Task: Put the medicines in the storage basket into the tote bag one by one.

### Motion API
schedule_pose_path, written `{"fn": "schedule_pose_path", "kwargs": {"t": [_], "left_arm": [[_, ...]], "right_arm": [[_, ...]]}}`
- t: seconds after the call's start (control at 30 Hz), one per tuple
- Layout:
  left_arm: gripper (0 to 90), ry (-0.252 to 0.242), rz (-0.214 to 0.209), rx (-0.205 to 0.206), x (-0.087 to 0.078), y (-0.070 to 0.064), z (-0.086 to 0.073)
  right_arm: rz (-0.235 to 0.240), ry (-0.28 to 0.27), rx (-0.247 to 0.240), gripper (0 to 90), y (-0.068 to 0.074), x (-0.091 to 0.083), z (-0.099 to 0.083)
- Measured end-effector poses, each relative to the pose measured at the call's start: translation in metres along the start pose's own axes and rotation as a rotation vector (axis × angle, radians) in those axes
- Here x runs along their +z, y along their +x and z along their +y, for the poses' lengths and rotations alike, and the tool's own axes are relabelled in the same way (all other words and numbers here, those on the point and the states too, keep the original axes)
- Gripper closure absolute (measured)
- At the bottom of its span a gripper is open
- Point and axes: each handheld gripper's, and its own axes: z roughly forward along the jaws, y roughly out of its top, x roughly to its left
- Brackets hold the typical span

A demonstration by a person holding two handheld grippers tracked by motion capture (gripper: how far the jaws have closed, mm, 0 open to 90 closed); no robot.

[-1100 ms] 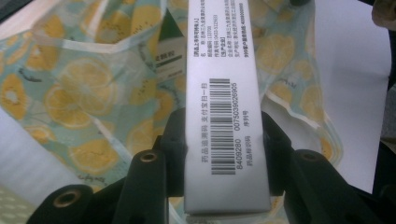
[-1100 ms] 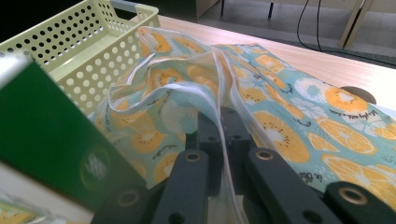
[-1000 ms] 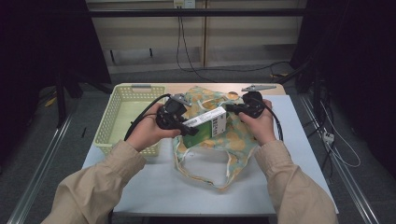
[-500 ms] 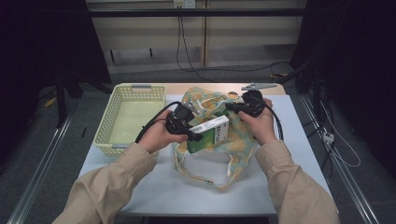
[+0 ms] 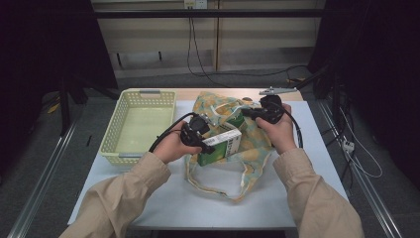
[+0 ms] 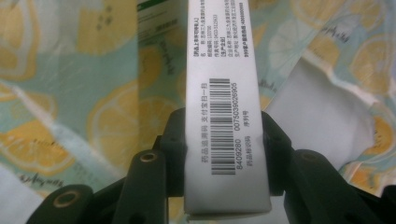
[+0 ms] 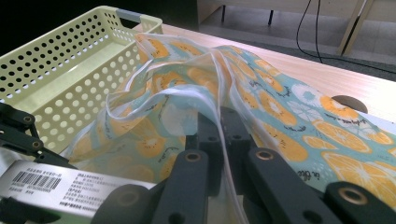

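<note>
A pale yellow perforated basket (image 5: 138, 124) stands on the left part of the white table (image 5: 208, 198), with nothing inside it; a grey handle sits on its far rim. A strip of bare wood (image 5: 188, 93) runs along the table's far edge. A metal clip-like piece (image 5: 277, 90) lies at the far right of that strip. Behind the table, black cables (image 5: 198, 54) hang down a pale wall panel to the grey floor (image 5: 49, 163).

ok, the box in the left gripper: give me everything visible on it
Slim cardboard box, green and white faces, with a white side panel carrying a barcode and small printed text. The left gripper clamps it across the narrow sides. It is held roughly level over the lemon-print bag, right of the yellow basket.
</note>
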Motion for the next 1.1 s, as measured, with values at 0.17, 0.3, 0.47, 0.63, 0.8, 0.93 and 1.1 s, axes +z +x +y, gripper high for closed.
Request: {"fn": "schedule_pose_path", "kwargs": {"t": [0.17,0.3,0.47,0.63,0.8,0.93,1.1], "left_arm": [[62.6,-0.010,-0.005,-0.021,0.000,0.003,-0.003],[62.6,-0.021,0.013,-0.033,0.001,0.005,-0.002],[62.5,-0.041,0.014,-0.046,0.008,0.006,0.003],[62.5,-0.080,0.020,-0.068,0.017,0.008,0.011],[62.5,-0.127,0.034,-0.074,0.024,0.011,0.020],[62.5,-0.148,0.041,-0.094,0.031,0.013,0.029],[62.5,-0.167,0.052,-0.112,0.039,0.015,0.041]], "right_arm": [[-0.004,-0.005,0.003,89.1,-0.001,-0.003,0.000],[-0.002,-0.006,0.001,89.2,0.000,-0.002,0.000],[0.003,-0.005,0.001,89.2,0.002,-0.001,0.000],[0.004,-0.004,-0.001,89.2,0.003,0.000,0.001],[0.008,-0.001,-0.003,89.2,0.004,0.002,0.000],[0.010,-0.002,-0.002,89.1,0.004,0.002,0.000],[0.009,0.001,0.001,89.1,0.003,0.003,-0.001]]}}
